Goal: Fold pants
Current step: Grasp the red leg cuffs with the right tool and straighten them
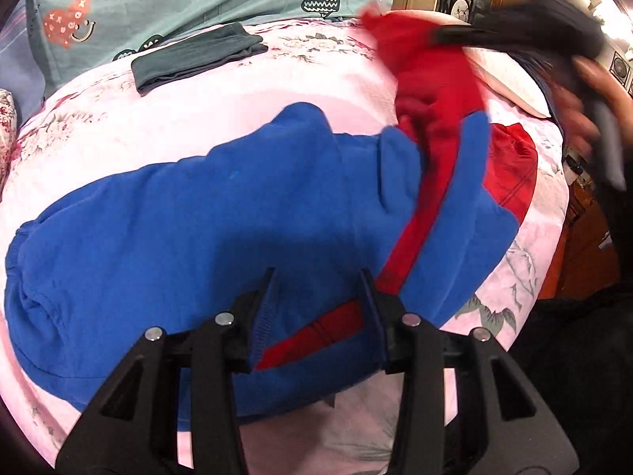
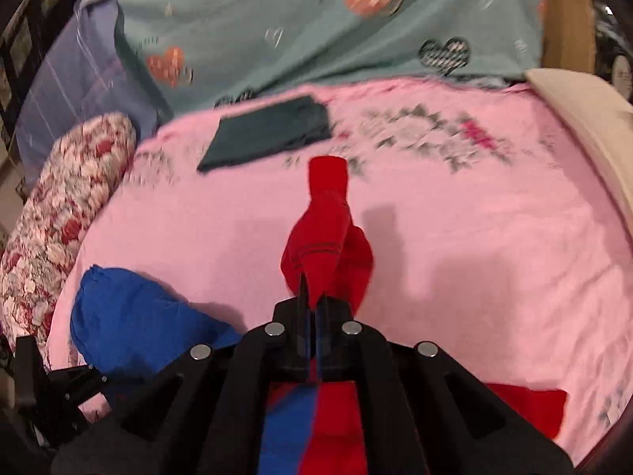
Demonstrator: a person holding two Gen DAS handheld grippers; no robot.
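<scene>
- Across the middle of the left wrist view, the blue-and-red pants (image 1: 166,213) lie spread on the pink floral bedsheet (image 1: 245,87) of the bed.
- At the bottom centre, the left tongs (image 1: 318,308) stand spread, a blue ribbed edge and red strip of the pants between the fingers; whether they touch the cloth cannot be told.
- In the right wrist view, the right tongs (image 2: 314,301) are pressed together, pinching a red part of the pants, which bunches upward at frame centre.
- Toward the upper left, a folded dark green garment (image 2: 269,134) rests on the sheet, near the teal heart-print blanket (image 2: 316,19).
- At left lies a floral bolster (image 2: 59,217).
</scene>
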